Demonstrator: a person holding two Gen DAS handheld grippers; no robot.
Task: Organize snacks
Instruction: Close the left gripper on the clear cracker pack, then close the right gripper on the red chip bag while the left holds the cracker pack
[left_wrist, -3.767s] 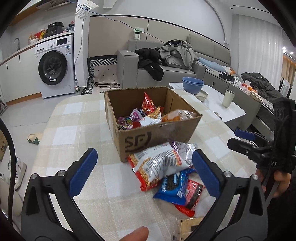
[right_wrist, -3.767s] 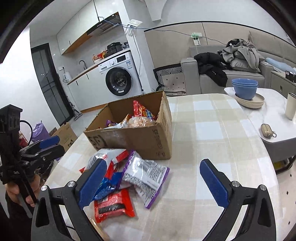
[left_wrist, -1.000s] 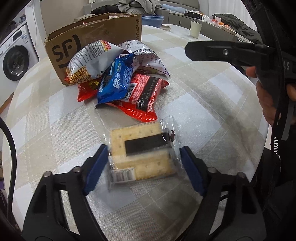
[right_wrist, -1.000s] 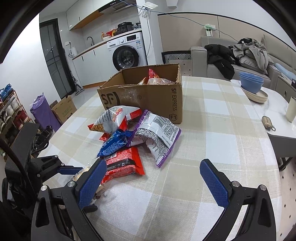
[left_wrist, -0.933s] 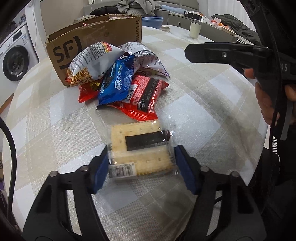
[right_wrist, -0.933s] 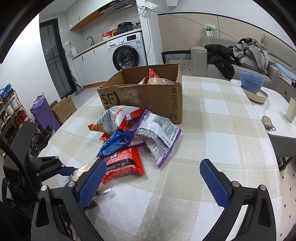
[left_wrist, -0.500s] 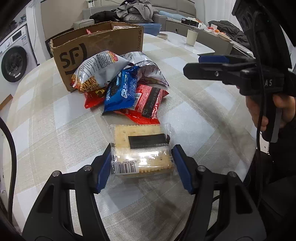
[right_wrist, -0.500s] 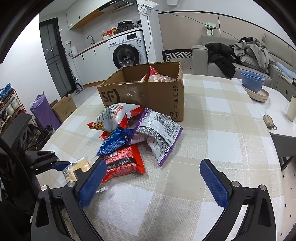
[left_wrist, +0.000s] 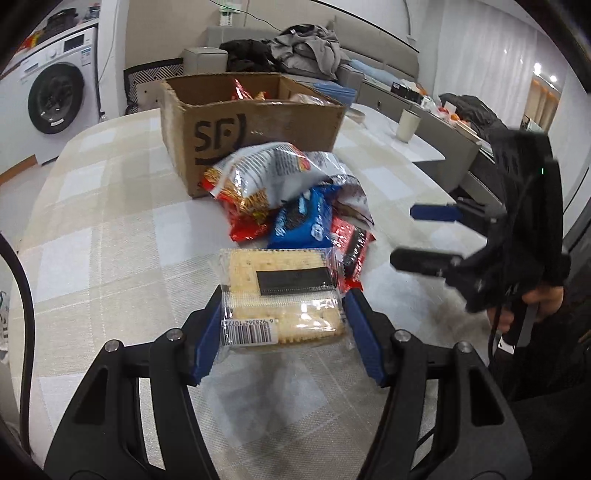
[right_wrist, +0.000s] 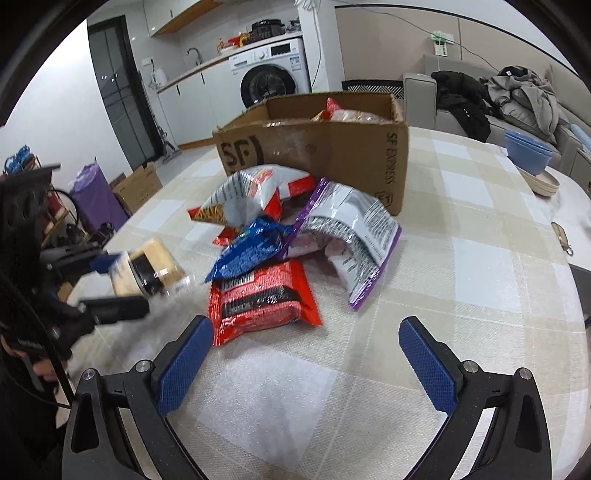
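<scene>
My left gripper (left_wrist: 282, 334) is shut on a clear pack of crackers (left_wrist: 280, 295) and holds it lifted above the checked tablecloth; the pack also shows in the right wrist view (right_wrist: 147, 269). Beyond it lies a pile of snack bags: a white and red chip bag (left_wrist: 266, 177), a blue cookie bag (right_wrist: 251, 251), a red packet (right_wrist: 262, 299) and a purple-edged silver bag (right_wrist: 354, 229). A cardboard box (left_wrist: 255, 125) with several snacks inside stands behind the pile. My right gripper (right_wrist: 306, 365) is open and empty, low over the table in front of the red packet.
A side table at the right holds blue bowls (right_wrist: 528, 151) and a cup (left_wrist: 406, 125). A sofa with clothes (left_wrist: 295, 48) and a washing machine (left_wrist: 55, 96) stand beyond the table. The table edge curves close on the right.
My left gripper closed on the cracker pack and lifted it off the table, tilting toward the box. My right gripper moved closer to the snack pile.
</scene>
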